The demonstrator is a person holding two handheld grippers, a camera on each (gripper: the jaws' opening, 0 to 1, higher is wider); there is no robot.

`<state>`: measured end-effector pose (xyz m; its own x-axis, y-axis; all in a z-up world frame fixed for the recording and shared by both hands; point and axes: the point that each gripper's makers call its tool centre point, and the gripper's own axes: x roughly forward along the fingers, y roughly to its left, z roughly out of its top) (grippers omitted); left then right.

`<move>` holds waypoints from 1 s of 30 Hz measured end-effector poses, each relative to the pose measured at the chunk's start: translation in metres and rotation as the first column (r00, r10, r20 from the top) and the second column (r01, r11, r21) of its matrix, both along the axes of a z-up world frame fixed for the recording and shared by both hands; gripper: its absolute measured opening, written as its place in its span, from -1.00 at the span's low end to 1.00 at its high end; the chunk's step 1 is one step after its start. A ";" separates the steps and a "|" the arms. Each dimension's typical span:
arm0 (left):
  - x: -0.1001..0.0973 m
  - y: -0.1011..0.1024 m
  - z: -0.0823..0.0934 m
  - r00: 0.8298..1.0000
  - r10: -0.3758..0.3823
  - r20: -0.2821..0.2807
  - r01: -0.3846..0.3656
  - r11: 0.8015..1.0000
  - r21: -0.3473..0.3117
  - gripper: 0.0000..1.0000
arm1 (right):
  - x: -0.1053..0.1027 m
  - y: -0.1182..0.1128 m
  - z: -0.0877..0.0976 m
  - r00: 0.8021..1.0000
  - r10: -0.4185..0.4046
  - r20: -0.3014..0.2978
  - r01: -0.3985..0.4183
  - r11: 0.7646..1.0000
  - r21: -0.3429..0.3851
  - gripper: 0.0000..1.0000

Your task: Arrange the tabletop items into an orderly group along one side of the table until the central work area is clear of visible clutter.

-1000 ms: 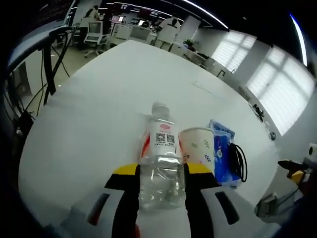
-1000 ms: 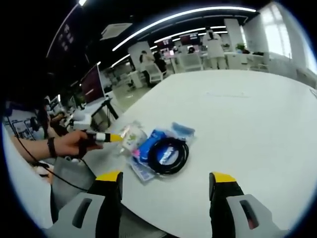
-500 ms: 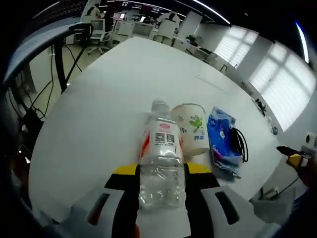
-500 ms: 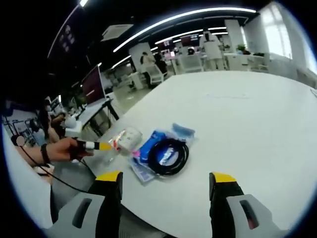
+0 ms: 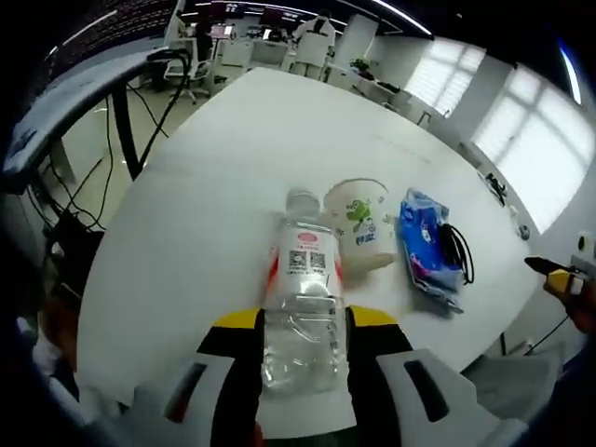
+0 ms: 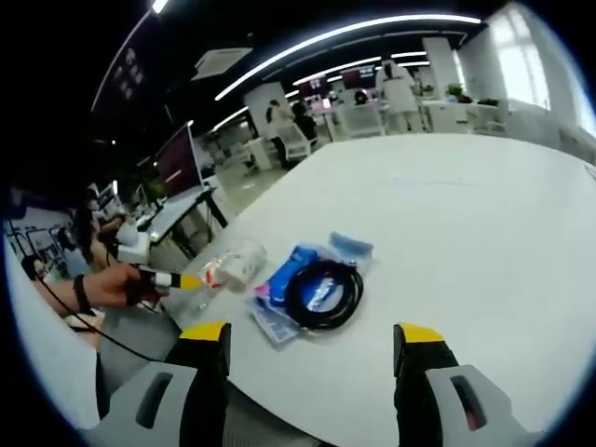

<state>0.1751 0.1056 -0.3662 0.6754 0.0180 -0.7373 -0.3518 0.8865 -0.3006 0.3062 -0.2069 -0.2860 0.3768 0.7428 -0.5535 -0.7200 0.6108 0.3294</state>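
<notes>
— Holding what, on the left side?

— A clear water bottle [image 5: 300,307]. The left gripper [image 5: 300,328] has its fingers clamped on the bottle's lower body, one yellow-tipped finger on each flank, and the cap points away from them. I judge it is held low so that it can be stood upright next to the others.

— And which others?

— Just beyond the right finger, a paper cup [image 5: 360,223] with green print, close to the bottle's shoulder; I cannot tell whether they touch. Further to the right lies a blue packet [image 5: 425,244] with a coiled black cable [image 5: 458,257] on it. All three sit near one edge of the white desk [image 5: 223,149], so the group seems to be forming there.

— Room to move?

— Plenty ahead of the fingers and to their left: the desk is bare there. The near edge lies just under the fingers, so a careless release could tip the bottle off.

— The right side?

— The right gripper [image 6: 310,349] has its fingers wide apart, holding nothing. Between and beyond them lie the blue packet and cable; past the left finger, the cup and the left gripper in a hand [image 6: 112,284]. To the right, open desk.
</notes>
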 end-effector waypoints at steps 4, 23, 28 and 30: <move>0.000 -0.003 0.002 1.000 -0.007 -0.006 0.007 1.000 0.010 -0.33 | 0.001 -0.005 0.000 1.000 -0.012 0.000 0.012 1.000 0.001 0.44; 0.015 -0.005 -0.009 0.987 -0.137 -0.079 0.150 0.971 0.187 -0.36 | -0.002 -0.001 -0.003 1.000 -0.005 0.003 0.005 1.000 -0.003 0.45; 0.019 -0.011 -0.009 0.969 -0.216 -0.117 0.240 0.936 0.259 -0.35 | -0.003 0.001 -0.003 1.000 -0.005 0.004 0.005 1.000 -0.003 0.45; 0.020 -0.023 -0.008 0.965 -0.234 -0.119 0.259 0.923 0.285 -0.35 | -0.003 0.001 -0.004 1.000 -0.006 0.004 0.006 1.000 -0.002 0.45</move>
<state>0.1952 0.0825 -0.3746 0.6248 0.0837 -0.7763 -0.1225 0.9924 0.0084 0.3033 -0.2064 -0.2899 0.3834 0.7394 -0.5534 -0.7176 0.6157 0.3255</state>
